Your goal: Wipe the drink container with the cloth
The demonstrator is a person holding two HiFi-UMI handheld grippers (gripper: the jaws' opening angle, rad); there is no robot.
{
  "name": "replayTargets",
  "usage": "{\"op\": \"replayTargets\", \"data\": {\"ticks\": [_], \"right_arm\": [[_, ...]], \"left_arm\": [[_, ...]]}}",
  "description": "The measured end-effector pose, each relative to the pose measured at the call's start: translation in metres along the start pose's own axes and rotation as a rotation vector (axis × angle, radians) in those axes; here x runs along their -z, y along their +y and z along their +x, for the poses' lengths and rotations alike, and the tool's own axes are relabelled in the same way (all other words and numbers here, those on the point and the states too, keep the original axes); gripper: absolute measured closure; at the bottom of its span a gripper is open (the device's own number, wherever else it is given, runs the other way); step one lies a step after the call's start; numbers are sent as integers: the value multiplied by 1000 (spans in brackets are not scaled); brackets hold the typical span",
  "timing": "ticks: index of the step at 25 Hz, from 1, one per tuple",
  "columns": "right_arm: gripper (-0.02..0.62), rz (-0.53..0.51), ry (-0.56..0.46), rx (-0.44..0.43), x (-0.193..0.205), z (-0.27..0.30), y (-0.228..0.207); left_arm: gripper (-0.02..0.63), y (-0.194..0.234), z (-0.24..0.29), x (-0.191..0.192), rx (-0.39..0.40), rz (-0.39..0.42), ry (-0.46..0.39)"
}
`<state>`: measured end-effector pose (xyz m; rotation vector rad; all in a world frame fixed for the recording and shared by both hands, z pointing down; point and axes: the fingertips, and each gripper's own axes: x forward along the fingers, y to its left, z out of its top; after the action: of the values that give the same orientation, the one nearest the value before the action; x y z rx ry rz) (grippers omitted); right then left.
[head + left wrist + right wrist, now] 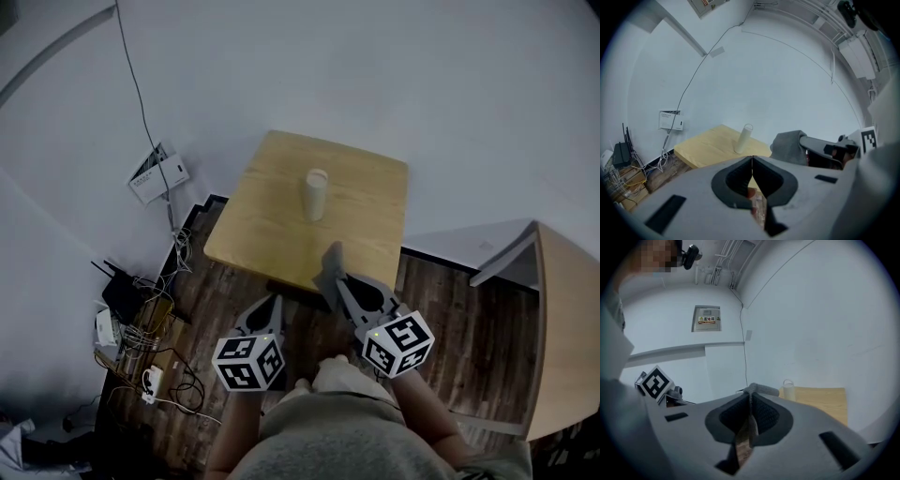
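A tall white drink container [316, 194] stands upright near the middle of a small wooden table [272, 220]. My right gripper [338, 281] is shut on a grey cloth [329, 268], held over the table's near edge, short of the container. In the right gripper view the cloth [761, 389] bunches at the jaw tips, with the container [788, 390] beyond. My left gripper [275, 301] hangs shut and empty over the floor, just before the table. From the left gripper view, the container [743, 138] is ahead and the cloth [788, 147] is to the right.
The table stands against a white wall. A white box [156, 173] with a cable is mounted low on the wall at left. Routers and tangled cables [141, 328] lie on the dark wood floor. Light wooden furniture [567, 328] stands at right.
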<state>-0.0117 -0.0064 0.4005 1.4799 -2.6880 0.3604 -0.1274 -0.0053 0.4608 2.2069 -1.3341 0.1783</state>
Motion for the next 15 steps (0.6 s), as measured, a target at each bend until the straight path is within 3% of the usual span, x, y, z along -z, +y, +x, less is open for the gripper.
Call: {"op": "replayTargets", "data": {"ticks": [6, 15], "right_arm": [[583, 2, 8, 10, -10, 28, -50], [583, -46, 47, -58, -32, 78, -113]], "left_arm": [[603, 9, 38, -17, -30, -14, -9], [603, 13, 95, -57, -90, -47, -54]]}}
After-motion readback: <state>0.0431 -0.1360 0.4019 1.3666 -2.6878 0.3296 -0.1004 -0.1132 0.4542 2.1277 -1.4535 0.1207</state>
